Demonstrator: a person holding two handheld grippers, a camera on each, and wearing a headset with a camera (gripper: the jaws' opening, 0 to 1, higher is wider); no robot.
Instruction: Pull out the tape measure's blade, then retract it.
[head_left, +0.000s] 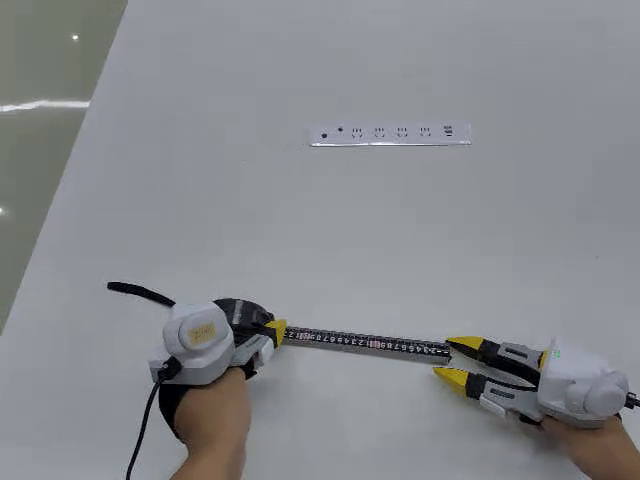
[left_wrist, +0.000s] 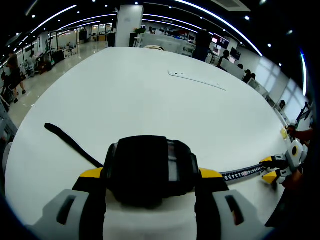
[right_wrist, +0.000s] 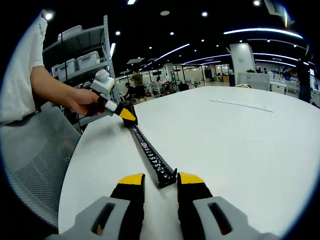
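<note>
The left gripper (head_left: 268, 333), at 7 o'clock in the head view, clamps the tape's case (head_left: 245, 316), whose strap (head_left: 140, 293) trails toward 10. The blade (head_left: 365, 343) lies flat on the table (head_left: 300, 220), its long axis running 9 to 3. Its tip points to 3 and sits between the narrowly parted jaws of the right gripper (head_left: 456, 362). A power strip (head_left: 390, 134) lies at 12.

White numerals run along the black tape measure blade (right_wrist: 152, 156) at lower centre, reading roughly 2 to 8; finer marks are unreadable.
</note>
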